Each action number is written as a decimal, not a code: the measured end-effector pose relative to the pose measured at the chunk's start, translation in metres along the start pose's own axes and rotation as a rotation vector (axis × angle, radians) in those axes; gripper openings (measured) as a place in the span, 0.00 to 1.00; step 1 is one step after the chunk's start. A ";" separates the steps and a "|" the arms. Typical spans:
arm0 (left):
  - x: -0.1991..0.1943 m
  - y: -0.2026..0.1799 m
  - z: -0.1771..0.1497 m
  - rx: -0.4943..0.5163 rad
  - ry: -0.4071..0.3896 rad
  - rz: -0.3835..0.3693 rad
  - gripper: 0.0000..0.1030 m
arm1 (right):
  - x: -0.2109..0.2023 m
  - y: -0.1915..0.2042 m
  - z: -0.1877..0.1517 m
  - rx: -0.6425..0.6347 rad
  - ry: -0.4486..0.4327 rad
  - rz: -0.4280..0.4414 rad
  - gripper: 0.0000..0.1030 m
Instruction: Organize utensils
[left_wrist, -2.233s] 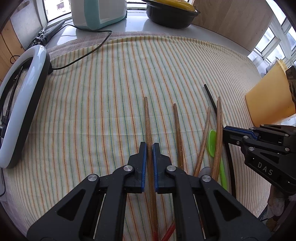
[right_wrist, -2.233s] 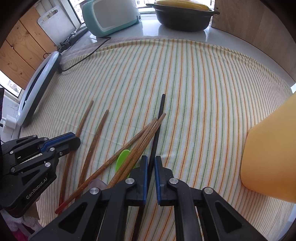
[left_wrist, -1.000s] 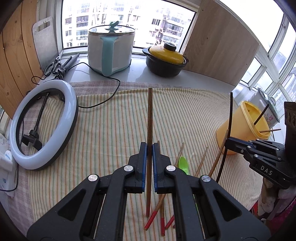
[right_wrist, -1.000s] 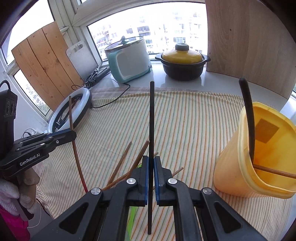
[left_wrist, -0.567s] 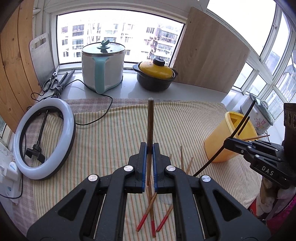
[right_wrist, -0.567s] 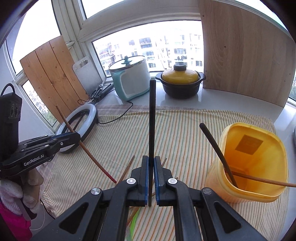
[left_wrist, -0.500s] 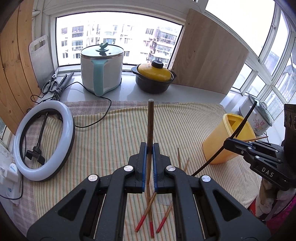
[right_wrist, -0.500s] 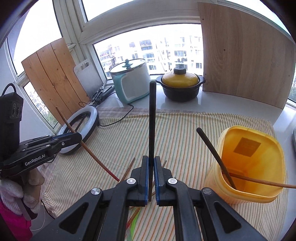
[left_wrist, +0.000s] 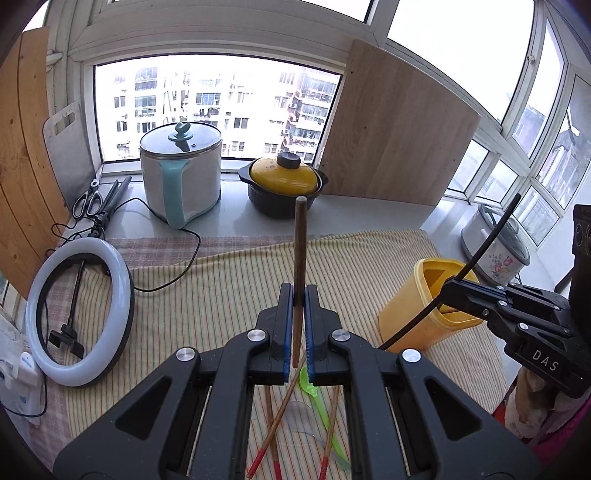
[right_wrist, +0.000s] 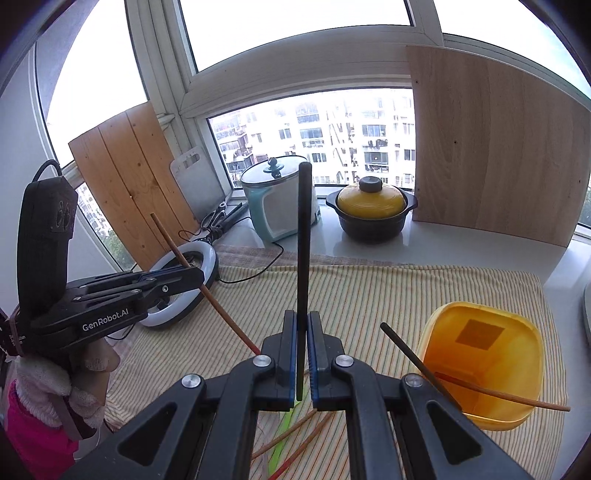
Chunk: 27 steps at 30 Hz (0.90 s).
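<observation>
My left gripper (left_wrist: 297, 295) is shut on a brown wooden chopstick (left_wrist: 300, 251) and holds it upright, high above the striped cloth. My right gripper (right_wrist: 303, 321) is shut on a black chopstick (right_wrist: 304, 236), also upright; it shows in the left wrist view (left_wrist: 480, 258) beside the yellow holder (left_wrist: 424, 317). The yellow holder (right_wrist: 517, 376) stands at the right with a black chopstick (right_wrist: 410, 354) and a wooden one (right_wrist: 509, 397) inside. Several wooden chopsticks with red tips (left_wrist: 280, 413) and a green spoon (left_wrist: 317, 398) lie on the cloth below.
A white ring light (left_wrist: 77, 314) lies at the cloth's left edge. A rice cooker (left_wrist: 181, 177), a yellow-lidded pot (left_wrist: 284, 184), scissors (left_wrist: 86, 199) and a cable (left_wrist: 173, 273) sit on the counter behind. A floral cooker (left_wrist: 495, 240) stands far right.
Both grippers have lifted their chopsticks from the cloth and risen high above it. The right gripper's black chopstick has come closer to the yellow holder.
</observation>
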<state>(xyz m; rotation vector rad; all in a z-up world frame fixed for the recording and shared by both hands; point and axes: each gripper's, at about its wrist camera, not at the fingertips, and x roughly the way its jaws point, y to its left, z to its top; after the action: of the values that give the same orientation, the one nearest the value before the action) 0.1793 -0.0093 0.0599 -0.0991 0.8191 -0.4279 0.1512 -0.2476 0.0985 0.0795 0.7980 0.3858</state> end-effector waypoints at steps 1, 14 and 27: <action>0.000 -0.002 0.002 0.003 -0.003 0.000 0.03 | -0.004 0.000 0.004 -0.001 -0.015 0.004 0.03; 0.000 -0.028 0.028 0.020 -0.037 -0.028 0.03 | -0.061 -0.039 0.055 0.062 -0.202 -0.064 0.03; 0.002 -0.071 0.066 0.029 -0.106 -0.098 0.03 | -0.101 -0.116 0.043 0.135 -0.227 -0.193 0.03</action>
<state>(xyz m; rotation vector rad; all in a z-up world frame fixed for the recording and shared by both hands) 0.2046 -0.0795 0.1211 -0.1340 0.7056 -0.5228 0.1537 -0.3888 0.1727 0.1687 0.5999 0.1367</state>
